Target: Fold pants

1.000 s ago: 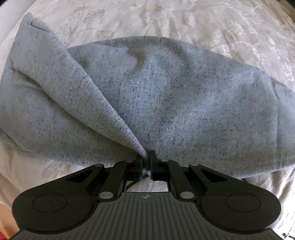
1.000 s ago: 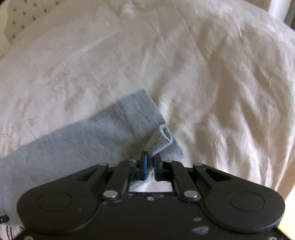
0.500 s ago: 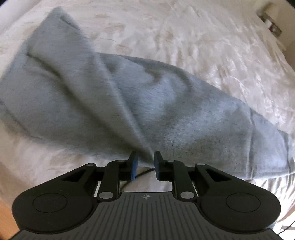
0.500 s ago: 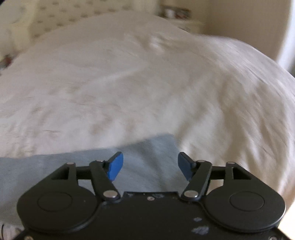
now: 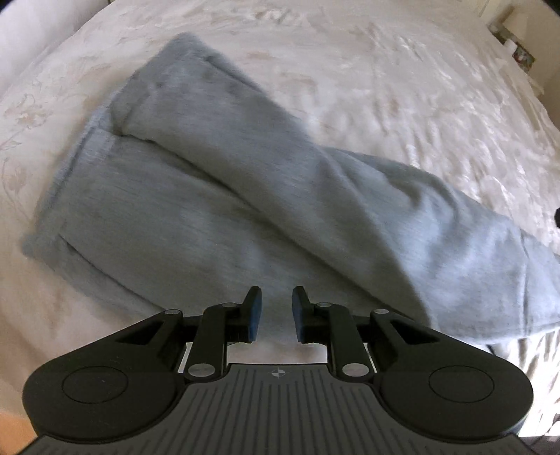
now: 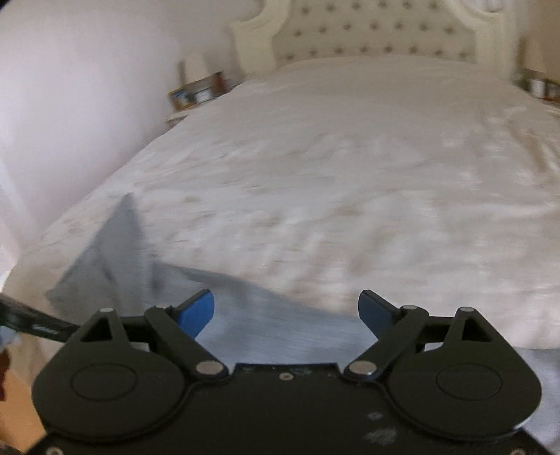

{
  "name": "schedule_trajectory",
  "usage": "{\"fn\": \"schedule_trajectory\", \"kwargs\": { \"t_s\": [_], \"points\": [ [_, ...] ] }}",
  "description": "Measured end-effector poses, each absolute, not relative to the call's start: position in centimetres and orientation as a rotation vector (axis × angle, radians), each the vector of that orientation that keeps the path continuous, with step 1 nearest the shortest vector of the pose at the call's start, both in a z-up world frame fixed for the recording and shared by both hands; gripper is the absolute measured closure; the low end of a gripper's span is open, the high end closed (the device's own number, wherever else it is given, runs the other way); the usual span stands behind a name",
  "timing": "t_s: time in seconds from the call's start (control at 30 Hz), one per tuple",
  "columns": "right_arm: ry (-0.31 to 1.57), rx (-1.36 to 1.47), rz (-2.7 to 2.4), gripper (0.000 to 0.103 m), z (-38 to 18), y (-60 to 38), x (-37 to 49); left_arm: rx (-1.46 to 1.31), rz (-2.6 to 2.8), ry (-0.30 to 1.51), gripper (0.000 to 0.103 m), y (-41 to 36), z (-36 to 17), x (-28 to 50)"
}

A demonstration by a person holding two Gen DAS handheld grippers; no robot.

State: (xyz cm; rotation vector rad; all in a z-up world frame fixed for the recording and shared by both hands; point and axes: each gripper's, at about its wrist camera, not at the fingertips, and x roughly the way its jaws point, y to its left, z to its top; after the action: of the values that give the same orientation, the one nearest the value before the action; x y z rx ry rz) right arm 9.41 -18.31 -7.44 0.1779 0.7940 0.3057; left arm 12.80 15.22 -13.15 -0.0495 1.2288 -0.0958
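Observation:
Grey sweatpants lie folded on a white bedspread, one layer lying diagonally over the other. My left gripper is open and empty, just above the near edge of the pants. In the right wrist view the pants show as a grey strip at the near edge of the bed. My right gripper is wide open and empty, raised above that strip.
A tufted cream headboard stands at the far end of the bed. A bedside table with small items is at the far left, another at the far right. Wooden floor shows at lower left.
Both grippers have let go of the pants and opened. Both have pulled back and lifted away from the cloth, which now lies flat on the bed.

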Motion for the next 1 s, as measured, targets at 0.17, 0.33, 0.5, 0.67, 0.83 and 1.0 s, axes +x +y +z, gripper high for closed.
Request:
{"fn": "schedule_trajectory", "kwargs": {
  "t_s": [0.17, 0.33, 0.5, 0.67, 0.83, 1.0],
  "points": [
    [0.811, 0.21, 0.388, 0.009, -7.0, -9.0, 12.9, -0.019, -0.095, 1.183, 0.084, 20.9, -13.0, 16.4],
    [0.824, 0.145, 0.47, 0.012, -7.4, -0.8, 17.2, -0.009, -0.076, 1.157, 0.084, 25.4, -13.1, 19.8],
    [0.88, 0.068, 0.556, 0.018, -8.3, 5.0, 21.3, -0.038, -0.072, 1.166, 0.084, 28.4, -13.6, 22.4],
    [0.944, 0.02, 0.587, 0.02, -9.8, 8.2, 24.5, -0.032, -0.103, 1.189, 0.084, 29.4, -14.7, 24.4],
    [1.036, 0.061, 0.598, 0.036, -12.2, 8.4, 26.4, -0.059, -0.089, 1.206, 0.084, 30.6, -15.6, 26.0],
    [1.092, 0.072, 0.633, 0.085, -13.3, 9.3, 27.6, -0.068, -0.083, 1.228, 0.084, 31.3, -16.2, 26.9]
  ]
}}
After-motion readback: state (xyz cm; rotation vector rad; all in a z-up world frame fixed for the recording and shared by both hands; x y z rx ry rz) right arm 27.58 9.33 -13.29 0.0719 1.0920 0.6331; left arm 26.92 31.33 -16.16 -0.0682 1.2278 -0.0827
